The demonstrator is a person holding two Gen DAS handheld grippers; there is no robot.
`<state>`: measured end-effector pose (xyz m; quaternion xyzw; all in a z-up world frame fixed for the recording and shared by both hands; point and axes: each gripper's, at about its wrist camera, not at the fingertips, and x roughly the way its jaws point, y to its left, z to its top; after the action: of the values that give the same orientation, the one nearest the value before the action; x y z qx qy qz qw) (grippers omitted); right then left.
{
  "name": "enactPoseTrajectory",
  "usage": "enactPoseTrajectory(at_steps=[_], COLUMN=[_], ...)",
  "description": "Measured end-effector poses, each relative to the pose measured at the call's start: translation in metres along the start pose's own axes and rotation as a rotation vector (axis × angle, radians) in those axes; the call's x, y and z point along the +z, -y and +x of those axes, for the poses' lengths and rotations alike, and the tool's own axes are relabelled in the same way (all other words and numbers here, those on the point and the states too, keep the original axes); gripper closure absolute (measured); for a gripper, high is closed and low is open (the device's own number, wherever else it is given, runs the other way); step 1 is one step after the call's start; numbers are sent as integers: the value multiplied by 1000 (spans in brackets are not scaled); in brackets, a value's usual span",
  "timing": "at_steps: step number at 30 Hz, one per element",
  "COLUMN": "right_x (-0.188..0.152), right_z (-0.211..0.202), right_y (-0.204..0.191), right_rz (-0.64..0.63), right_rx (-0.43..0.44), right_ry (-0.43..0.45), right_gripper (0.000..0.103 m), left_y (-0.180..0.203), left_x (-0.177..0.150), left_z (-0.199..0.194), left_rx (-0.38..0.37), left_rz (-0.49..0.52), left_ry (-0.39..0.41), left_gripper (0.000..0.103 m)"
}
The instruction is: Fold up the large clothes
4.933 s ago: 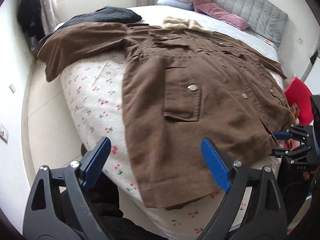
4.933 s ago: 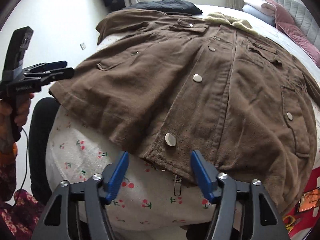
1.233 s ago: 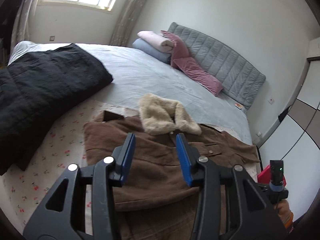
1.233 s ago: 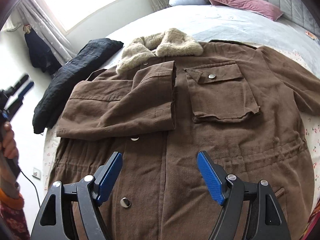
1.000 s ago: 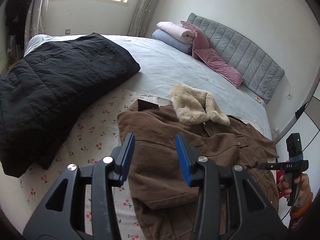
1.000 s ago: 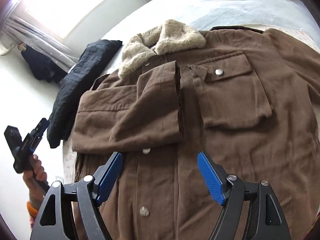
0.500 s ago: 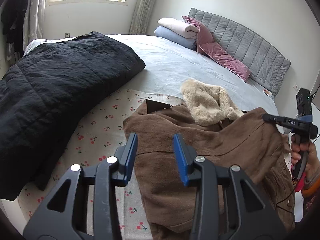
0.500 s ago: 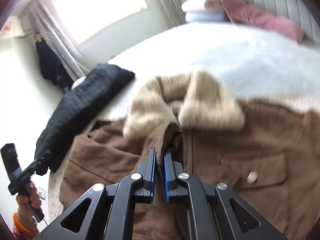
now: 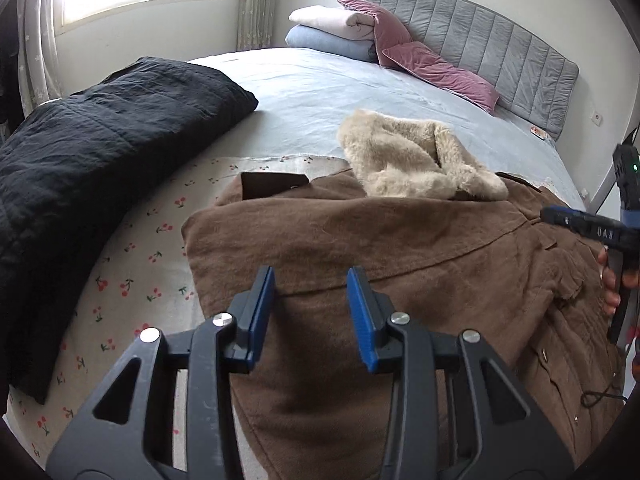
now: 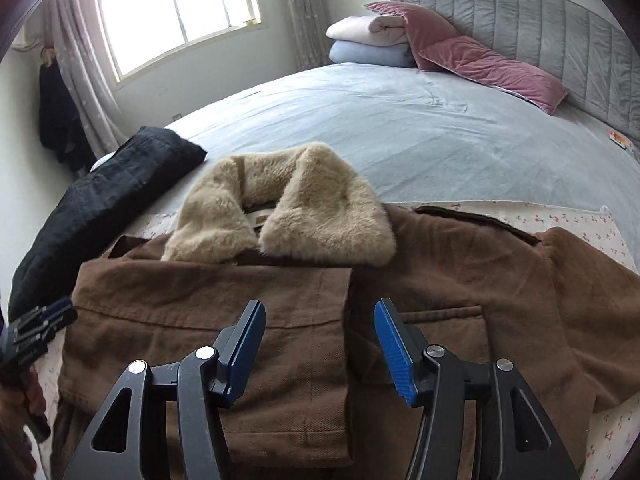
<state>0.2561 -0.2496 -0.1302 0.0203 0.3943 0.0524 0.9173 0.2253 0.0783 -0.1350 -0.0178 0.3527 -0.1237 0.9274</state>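
A brown coat (image 9: 400, 240) with a beige fur collar (image 9: 404, 160) lies front up on the bed. In the right wrist view its left sleeve (image 10: 200, 312) lies folded flat across the chest below the collar (image 10: 288, 212). My right gripper (image 10: 319, 308) hovers over the cuff end of that sleeve. Its jaws are opening, and the pads press on nothing. My left gripper (image 9: 310, 276) stands open above the folded shoulder, with nothing between its pads. The right gripper (image 9: 580, 224) also shows at the right edge of the left wrist view, held by a hand.
A black quilted garment (image 9: 100, 140) lies along the bed's left side. Pink pillows (image 9: 436, 68) and folded blankets (image 9: 332, 28) sit against the grey headboard (image 9: 500, 40). A cherry-print sheet (image 9: 132, 264) lies under the coat, with the pale blue bedcover (image 10: 420, 140) beyond.
The right gripper, shut on the lifted sleeve cuff half a second ago, has let go; the sleeve now lies flat across the chest. The left gripper has come lower over the coat's shoulder.
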Motion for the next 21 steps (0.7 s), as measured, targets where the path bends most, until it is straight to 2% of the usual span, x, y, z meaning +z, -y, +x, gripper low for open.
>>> enactPoseTrajectory(at_steps=[2,3,4,5,6,8,9,10,15,18,21], right_x=[-14,-24,-33,-43,-47,-46,-44,-44,-53,-60,-60], right_z=[16,27,40,49,46,39,34,27,-24,-51,-74], right_y=[-7,-6,-2,3,8,14,16,19,42,62,81], right_rz=[-36,-50,-61,-68,-56,-15,-2,8,109,187,244], right_rx=[-28,-59,-109,-124,-104,-96,-87,-78,-61,-75,-113], right_ry=[-39,-73,-119,-152,-118,-143,-152,-153,-119,-138,-148], right_gripper=[45,46,46,44,44,40,39,39,30,27,27], left_y=[-11,-19,-29,-33,-33,-28,-26,-25,-14,-5,15], left_x=[-2,-7,-15,-20,-21,-19,-19,-19,-17,-15,-8], left_z=[19,35,50,50,45,33,27,19,-26,-47,-57], left_rx=[117,171,178,162,169,200,212,208,135,92,113], left_rz=[-25,-43,-73,-87,-89,-75,-69,-73,-152,-211,-217], left_ry=[-35,-93,-154,-135,-109,-96,-95,-96,-66,-82,-146], left_gripper=[64,63,61,61,61,56,44,34,20,16,16])
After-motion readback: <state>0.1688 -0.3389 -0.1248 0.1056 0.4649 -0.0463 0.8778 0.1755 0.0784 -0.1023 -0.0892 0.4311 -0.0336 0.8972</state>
